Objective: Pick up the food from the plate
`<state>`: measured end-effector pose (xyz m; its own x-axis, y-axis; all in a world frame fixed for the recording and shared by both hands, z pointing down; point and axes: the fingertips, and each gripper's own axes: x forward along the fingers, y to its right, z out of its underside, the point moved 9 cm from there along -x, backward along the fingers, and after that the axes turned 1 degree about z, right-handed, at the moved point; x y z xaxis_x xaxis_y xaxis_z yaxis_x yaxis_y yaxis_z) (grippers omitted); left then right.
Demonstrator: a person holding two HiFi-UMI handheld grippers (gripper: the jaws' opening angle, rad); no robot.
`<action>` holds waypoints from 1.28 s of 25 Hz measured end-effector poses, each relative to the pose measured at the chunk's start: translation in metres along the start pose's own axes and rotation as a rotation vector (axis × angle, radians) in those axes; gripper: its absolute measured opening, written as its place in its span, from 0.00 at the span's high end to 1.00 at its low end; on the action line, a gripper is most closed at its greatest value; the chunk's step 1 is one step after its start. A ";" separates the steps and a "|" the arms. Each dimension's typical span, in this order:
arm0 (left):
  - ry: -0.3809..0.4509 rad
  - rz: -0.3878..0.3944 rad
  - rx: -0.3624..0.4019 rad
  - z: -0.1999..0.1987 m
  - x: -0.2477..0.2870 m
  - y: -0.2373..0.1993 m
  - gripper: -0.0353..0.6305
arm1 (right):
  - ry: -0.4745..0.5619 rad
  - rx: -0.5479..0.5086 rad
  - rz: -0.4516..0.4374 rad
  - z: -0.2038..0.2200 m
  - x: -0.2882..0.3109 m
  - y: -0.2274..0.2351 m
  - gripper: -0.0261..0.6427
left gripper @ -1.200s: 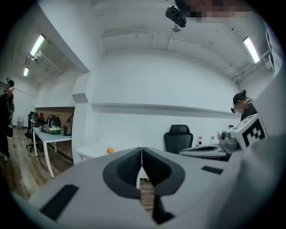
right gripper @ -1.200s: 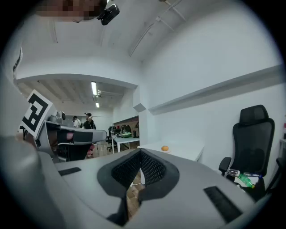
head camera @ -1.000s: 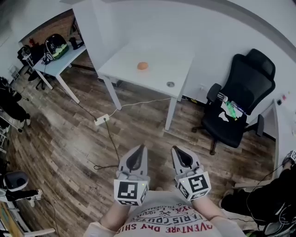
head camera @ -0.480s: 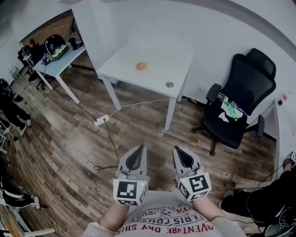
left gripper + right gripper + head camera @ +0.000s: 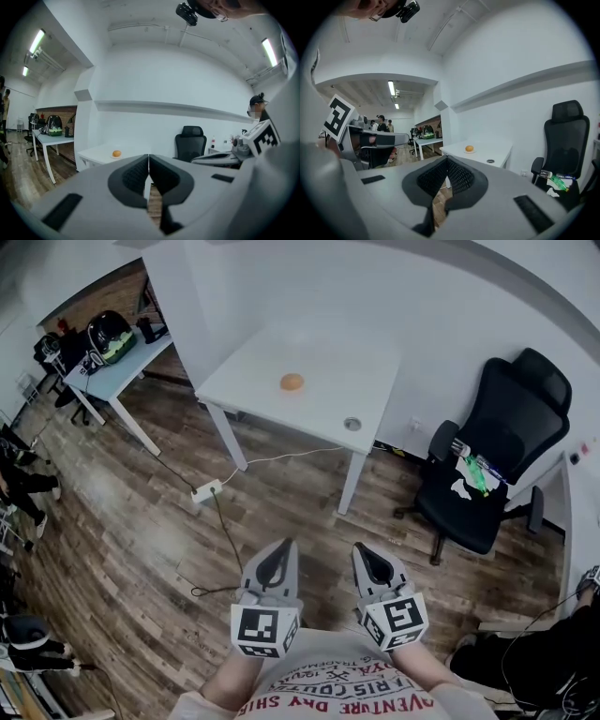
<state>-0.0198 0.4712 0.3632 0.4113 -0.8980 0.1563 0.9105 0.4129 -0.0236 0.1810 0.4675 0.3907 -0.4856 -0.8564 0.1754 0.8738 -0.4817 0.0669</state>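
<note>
Far left: a pale side table (image 5: 111,369) carries dark bags. It stands well apart from the work area. A power strip (image 5: 208,489) lies on the wood floor (image 5: 131,549), with a cable running off it.

Centre, far side: a white table (image 5: 328,352) stands against the wall. The food (image 5: 292,382), a round orange item, sits on a small plate (image 5: 465,151) near the middle of the tabletop. Nothing touches it. A round grommet (image 5: 352,424) lies near the table's front right edge, apart from the plate.

Left gripper (image 5: 284,547): held low, close to the person's chest, pointing toward the white table. Its jaws are pressed together at the tips with nothing between them.

Right gripper (image 5: 363,549): just beside the left one at the same height. Its jaws are likewise closed tip to tip and empty. Both grippers are well apart from the food.

Right: a black office chair (image 5: 502,427) stands beside the white table, with small green and white items on its seat.
</note>
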 end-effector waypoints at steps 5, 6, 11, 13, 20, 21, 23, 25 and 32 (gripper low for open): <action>-0.013 0.028 -0.026 -0.011 0.045 -0.053 0.94 | -0.033 0.001 0.023 -0.015 0.061 0.002 0.94; -0.015 0.032 -0.032 -0.015 0.054 -0.066 0.94 | -0.038 0.001 0.028 -0.019 0.076 0.003 0.94; -0.025 0.054 -0.049 -0.028 0.102 -0.140 0.94 | -0.052 0.003 0.056 -0.041 0.155 -0.002 0.94; -0.023 0.058 -0.054 -0.034 0.121 -0.171 0.94 | -0.049 0.005 0.068 -0.049 0.189 -0.004 0.94; -0.011 0.077 -0.051 -0.051 0.179 -0.274 0.94 | -0.023 0.024 0.106 -0.073 0.303 -0.012 0.94; -0.012 0.077 -0.053 -0.051 0.186 -0.284 0.94 | -0.024 0.023 0.106 -0.075 0.315 -0.012 0.94; -0.018 0.075 -0.064 -0.051 0.201 -0.301 0.94 | -0.031 0.026 0.109 -0.078 0.337 -0.009 0.94; -0.034 0.074 -0.083 -0.048 0.216 -0.312 0.94 | -0.042 0.029 0.116 -0.079 0.353 -0.002 0.94; -0.097 0.066 -0.102 -0.036 0.276 -0.333 0.94 | -0.069 0.054 0.142 -0.075 0.405 0.046 0.94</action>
<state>-0.2081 0.0806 0.3782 0.4683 -0.8486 0.2460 0.8835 0.4480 -0.1365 0.0228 0.0843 0.3915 -0.3555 -0.8996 0.2535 0.9347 -0.3442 0.0894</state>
